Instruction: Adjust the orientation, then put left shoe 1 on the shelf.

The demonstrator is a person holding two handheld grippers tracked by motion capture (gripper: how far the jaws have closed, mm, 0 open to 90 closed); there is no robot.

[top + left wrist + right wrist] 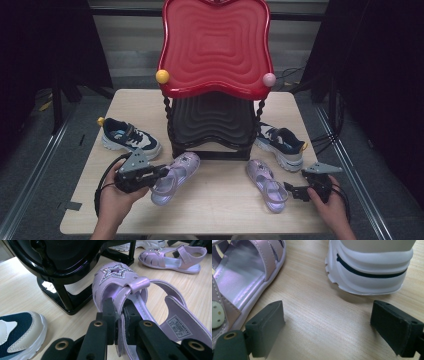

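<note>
A two-tier shoe rack [215, 50] with a red top shelf and a black lower shelf [212, 120] stands at the back of the table. My left gripper [159, 171] [120, 307] is shut on the side wall of a lilac sandal [176, 176] [117, 277] with a glitter star, whose toe points at the rack's base. A matching sandal [267, 185] [172, 257] [244, 272] lies at the front right. Just to its right, my right gripper [296, 191] [332, 322] stands open over bare wood.
A navy and white sneaker [130, 137] [20, 330] lies left of the rack, and its pair [280, 145] lies to the right with its white sole [369, 267] just ahead of my right jaws. The wooden table [220, 210] ends close in front of both hands.
</note>
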